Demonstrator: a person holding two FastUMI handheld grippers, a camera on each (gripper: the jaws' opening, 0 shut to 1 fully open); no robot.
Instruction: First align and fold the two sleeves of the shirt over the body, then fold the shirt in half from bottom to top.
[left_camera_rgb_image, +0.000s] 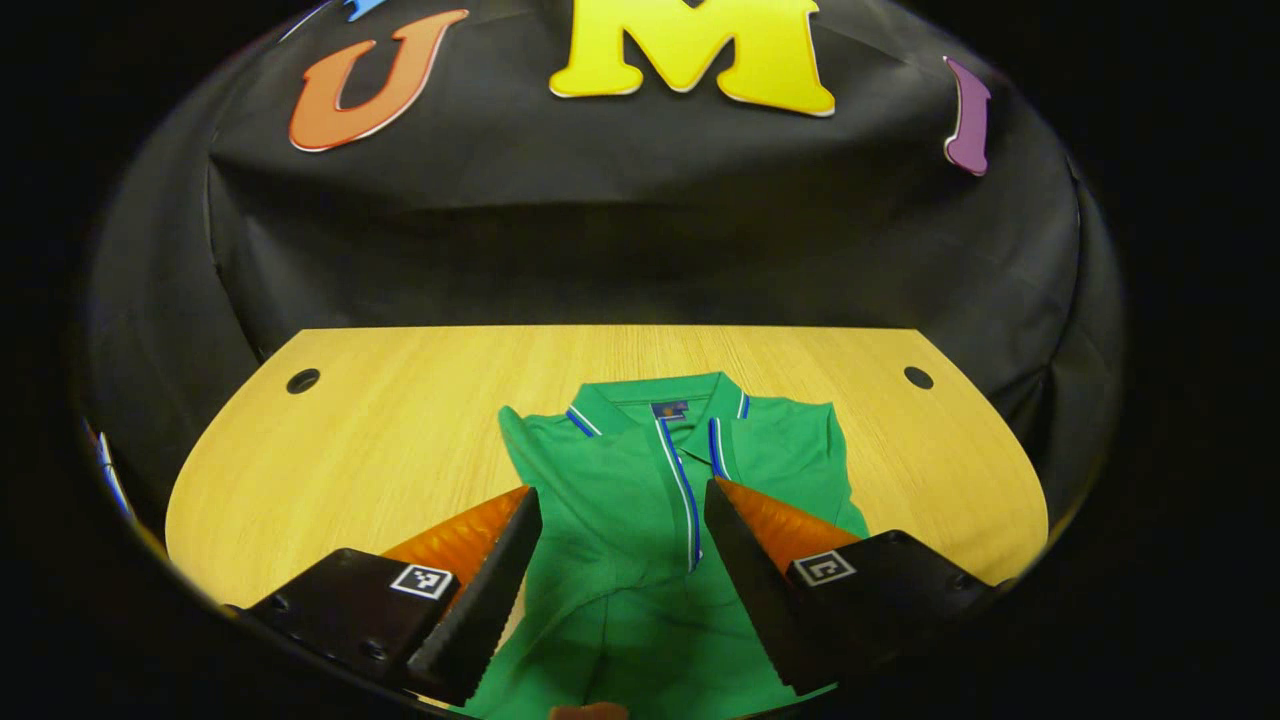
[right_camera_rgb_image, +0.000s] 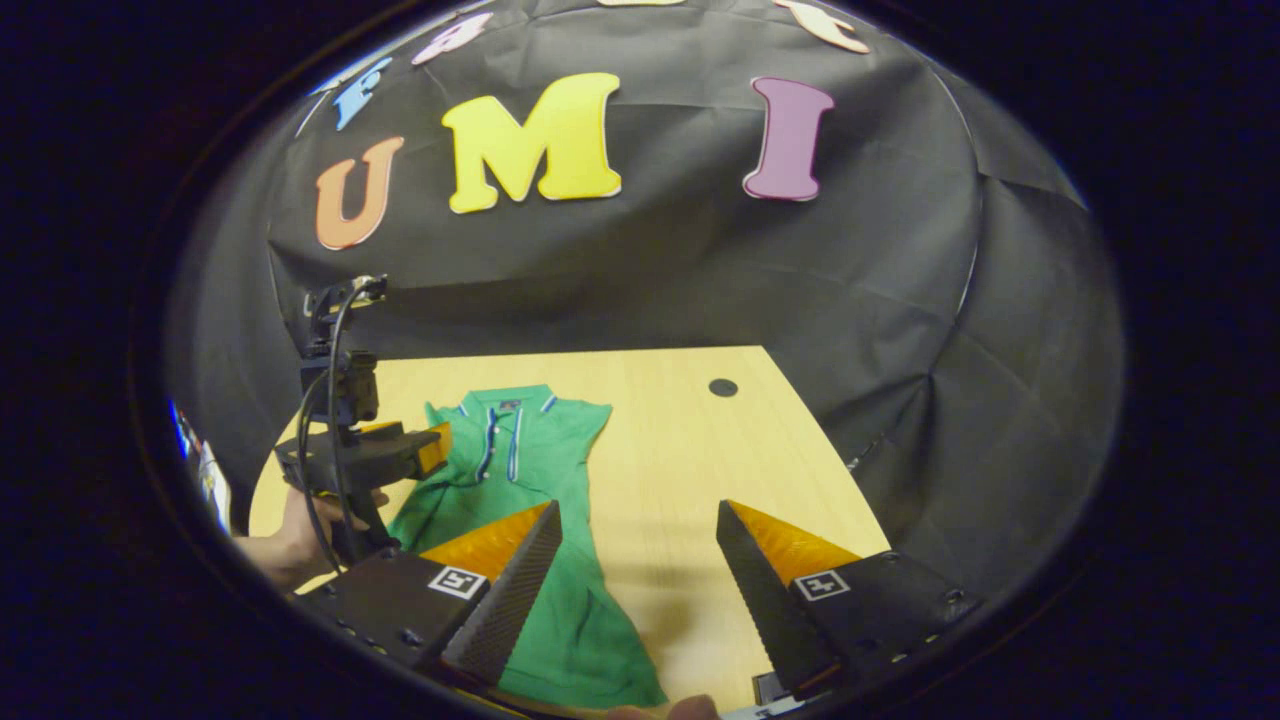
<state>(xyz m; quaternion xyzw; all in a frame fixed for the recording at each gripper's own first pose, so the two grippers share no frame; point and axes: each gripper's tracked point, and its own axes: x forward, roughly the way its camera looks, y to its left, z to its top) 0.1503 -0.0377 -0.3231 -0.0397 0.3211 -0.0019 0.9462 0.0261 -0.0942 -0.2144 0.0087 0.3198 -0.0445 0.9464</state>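
A green polo shirt (left_camera_rgb_image: 620, 500) lies flat on the wooden table (left_camera_rgb_image: 380, 420), its collar at the far end and its bottom hem at the near end. Blue and white stripes run along the collar and down the front. Both sleeves look folded in over the body, so the shirt is a long, narrow shape.

The left claw (left_camera_rgb_image: 622, 560) hangs above the middle of the shirt. Its fingers are spread wide and hold nothing.

The right claw (right_camera_rgb_image: 635, 580) hangs over the right edge of the shirt and the bare table beside it. Its fingers are spread wide too, with nothing between them.

In the right gripper view, a hand (right_camera_rgb_image: 300, 535) holds the left claw at the shirt's left side.
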